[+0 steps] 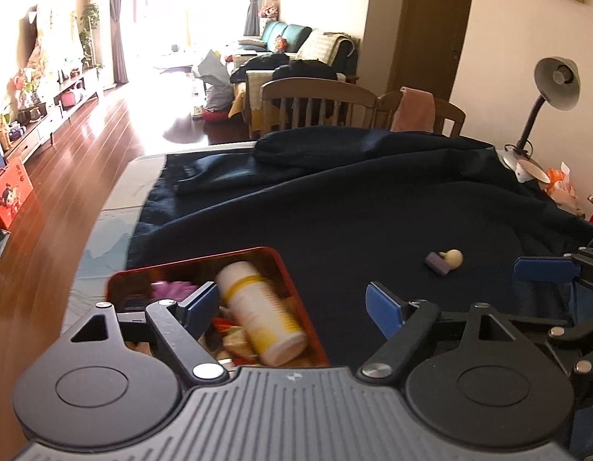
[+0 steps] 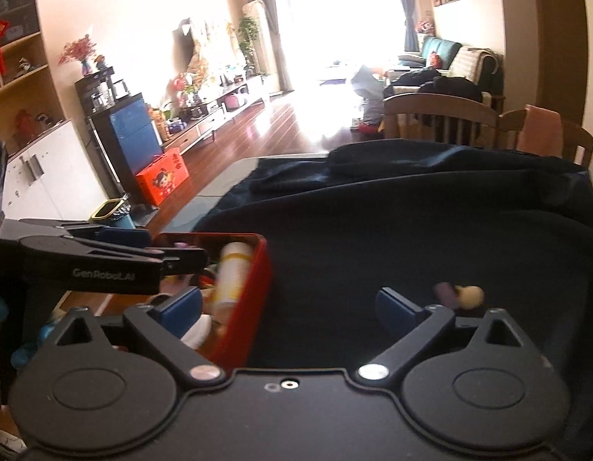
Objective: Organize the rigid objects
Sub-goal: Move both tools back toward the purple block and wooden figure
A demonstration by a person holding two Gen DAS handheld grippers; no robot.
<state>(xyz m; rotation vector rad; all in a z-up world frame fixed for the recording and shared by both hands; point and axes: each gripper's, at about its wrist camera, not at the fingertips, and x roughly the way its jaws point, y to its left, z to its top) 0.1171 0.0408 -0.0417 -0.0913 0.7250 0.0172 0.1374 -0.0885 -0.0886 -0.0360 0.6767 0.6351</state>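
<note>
Red metal formed the open tin [image 1: 292, 280] that stood at the near left of the table, on the edge of a dark navy cloth [image 1: 354, 207]. Inside it lay one white bottle with yellow bands [image 1: 258, 307], tilted on its side across a heap of smaller items too jumbled to count; a purple piece [image 1: 169, 288] showed at the tin's far side. Sorting therefore appeared largely done. One loose object remained on the cloth, well apart from the tin to its right: a small toy [image 1: 444, 261] with a purple block at one end and a cream ball at the other, blurred in the right wrist view [image 2: 459, 295]. Whether it was one piece or two touching could not be told.

The left gripper [image 1: 292, 303] hung over the tin's right rim with its blue pads [image 1: 383, 305] spread wide, holding nothing. The right gripper [image 2: 289, 307] was likewise spread and empty, the tin's corner [image 2: 258, 269] between its fingers and the toy just beyond its right finger.

Count: one tin, one bottle, one toy left out, two grippers. Judged remaining: lifting that toy into the tin. A desk lamp [image 1: 546, 92] and two wooden chairs [image 1: 319, 103] stood beyond the table.
</note>
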